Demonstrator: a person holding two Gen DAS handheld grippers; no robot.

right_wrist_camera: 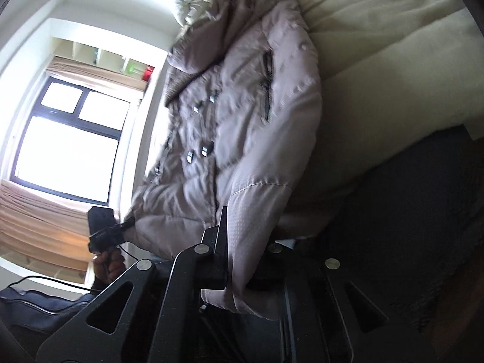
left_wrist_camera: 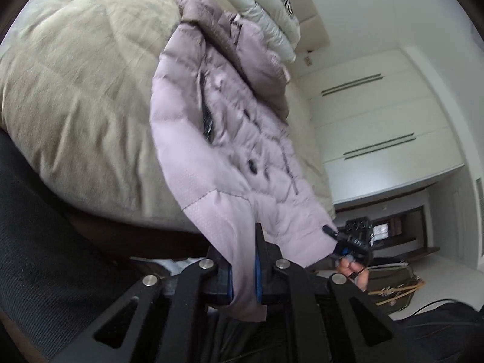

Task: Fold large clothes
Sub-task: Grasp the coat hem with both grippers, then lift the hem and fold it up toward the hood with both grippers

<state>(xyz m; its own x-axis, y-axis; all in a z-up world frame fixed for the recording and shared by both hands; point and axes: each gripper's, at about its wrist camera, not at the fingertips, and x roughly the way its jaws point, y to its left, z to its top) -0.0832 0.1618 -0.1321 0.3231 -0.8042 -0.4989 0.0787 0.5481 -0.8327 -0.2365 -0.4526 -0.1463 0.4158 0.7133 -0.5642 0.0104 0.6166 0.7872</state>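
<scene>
A pale lilac padded jacket with dark buttons hangs stretched over the edge of the bed. My left gripper is shut on its hem at one lower corner. My right gripper is shut on the other lower corner of the jacket. Each view shows the other gripper, the right gripper and the left gripper, pinching the far corner. The jacket's collar end rests on the bed near the pillows.
The bed has a beige quilt and white pillows at its head. White wardrobe doors stand beyond the bed. A bright window with curtains is on the other side. A dark bag lies on the floor.
</scene>
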